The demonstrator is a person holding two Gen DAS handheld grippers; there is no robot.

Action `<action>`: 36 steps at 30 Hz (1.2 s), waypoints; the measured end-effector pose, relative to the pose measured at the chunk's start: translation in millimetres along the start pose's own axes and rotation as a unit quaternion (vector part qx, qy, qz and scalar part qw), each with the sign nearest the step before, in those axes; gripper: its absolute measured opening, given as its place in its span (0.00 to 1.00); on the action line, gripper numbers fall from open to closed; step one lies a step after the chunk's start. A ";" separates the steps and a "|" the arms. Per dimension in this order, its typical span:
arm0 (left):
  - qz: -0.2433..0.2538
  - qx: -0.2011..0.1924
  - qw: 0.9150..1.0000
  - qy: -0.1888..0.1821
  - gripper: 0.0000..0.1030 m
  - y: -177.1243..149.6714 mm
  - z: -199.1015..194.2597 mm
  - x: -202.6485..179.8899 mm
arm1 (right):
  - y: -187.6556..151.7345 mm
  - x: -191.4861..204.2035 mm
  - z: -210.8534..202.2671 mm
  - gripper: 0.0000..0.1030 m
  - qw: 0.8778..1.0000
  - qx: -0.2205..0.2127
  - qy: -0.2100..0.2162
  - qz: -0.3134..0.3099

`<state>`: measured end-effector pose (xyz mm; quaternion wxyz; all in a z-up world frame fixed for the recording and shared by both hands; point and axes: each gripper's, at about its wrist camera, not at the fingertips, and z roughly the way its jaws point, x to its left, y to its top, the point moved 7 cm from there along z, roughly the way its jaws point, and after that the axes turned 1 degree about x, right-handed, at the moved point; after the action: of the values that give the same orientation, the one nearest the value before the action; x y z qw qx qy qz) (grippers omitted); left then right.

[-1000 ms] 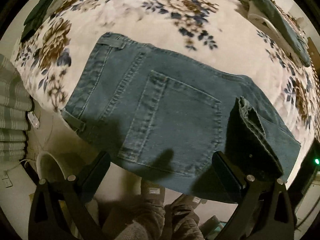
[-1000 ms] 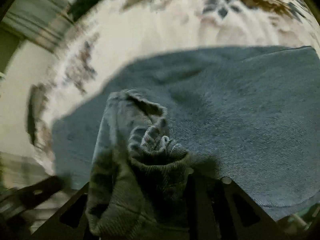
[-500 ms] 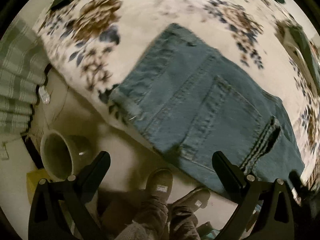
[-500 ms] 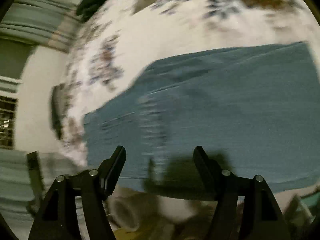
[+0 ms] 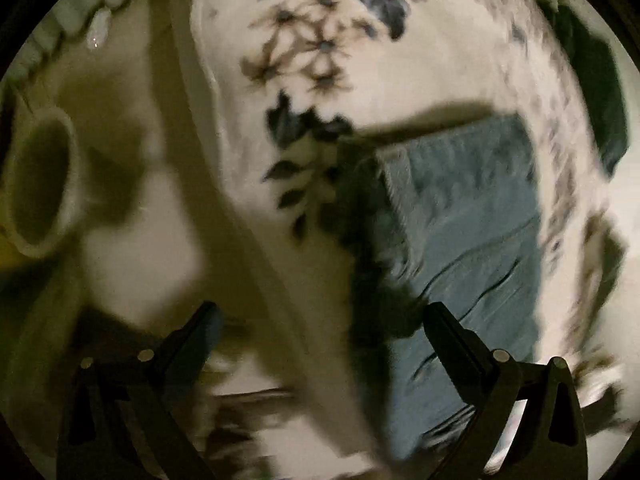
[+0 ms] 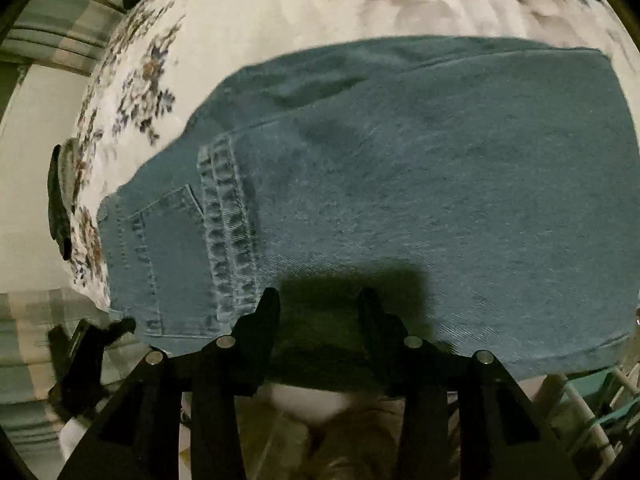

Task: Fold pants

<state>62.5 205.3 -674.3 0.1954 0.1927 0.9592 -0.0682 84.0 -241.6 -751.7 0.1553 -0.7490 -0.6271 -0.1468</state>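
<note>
The blue denim pants (image 6: 400, 184) lie folded and flat on the floral bed cover (image 6: 280, 8), a leg hem (image 6: 228, 232) laid across the back pocket. My right gripper (image 6: 318, 300) is open and empty, just at the near edge of the pants. In the blurred left wrist view the pants (image 5: 472, 232) lie at the right on the floral cover (image 5: 320, 60). My left gripper (image 5: 320, 320) is open and empty, over the bed's edge, left of the pants.
A round pale bin (image 5: 36, 184) stands on the floor left of the bed. Dark clothing (image 5: 600, 92) lies at the far right of the bed. Striped curtain (image 6: 32, 320) hangs at the left. A wire rack (image 6: 592, 412) stands at lower right.
My right gripper has let go of the bunched pant leg and opened; the leg now lies flat on the pants. My left gripper has swung left, off the pants toward the bed's edge.
</note>
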 end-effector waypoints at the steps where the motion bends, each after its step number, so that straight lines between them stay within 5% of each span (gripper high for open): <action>1: -0.006 -0.008 1.000 -0.023 0.93 3.5 0.6 -3.8 | -0.7 -1.0 -1.6 0.43 1.000 0.000 -0.003 -0.005; 4: 0.001 -0.038 0.997 -0.069 0.79 16.5 0.1 -17.9 | 1.1 -8.5 -8.1 0.43 0.999 0.005 -0.030 -0.020; 12: -0.006 -0.069 0.994 -0.089 0.77 51.8 11.8 -37.5 | 9.4 -5.4 -12.9 0.43 0.999 0.003 -0.034 -0.017; 15: -0.012 -0.091 0.992 -0.084 0.39 53.3 3.8 -40.0 | 7.5 6.1 -7.1 0.43 0.999 0.005 -0.030 -0.027; 16: -0.008 -0.094 0.992 -0.087 0.36 50.3 0.3 -39.2 | 6.2 8.9 -6.3 0.43 0.999 0.005 -0.030 -0.031; 20: 0.035 -0.123 0.987 -0.094 0.33 42.0 -14.1 -46.8 | 2.9 14.9 -2.9 0.43 0.999 0.006 -0.029 -0.033; 22: 0.030 -0.113 0.988 -0.097 0.46 45.7 -2.3 -41.5 | 2.1 13.3 -1.6 0.43 0.999 0.008 -0.029 -0.031; 26: 0.022 -0.103 0.988 -0.110 0.48 55.8 13.9 -39.5 | 4.3 6.8 -5.9 0.43 0.999 0.004 -0.035 -0.028; 28: 0.046 -0.114 0.987 -0.108 0.33 56.2 7.5 -50.8 | 6.8 3.5 -10.5 0.43 0.999 -0.002 -0.039 -0.027; 36: 0.157 -0.180 0.965 -0.109 0.28 19.3 -58.0 -109.9 | 8.8 -31.5 -34.7 0.43 0.998 -0.028 -0.060 0.005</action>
<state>143.3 197.2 -578.2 0.3387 0.2941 0.8861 0.1168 86.4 -285.7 -733.7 0.0974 -0.7635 -0.6273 -0.1185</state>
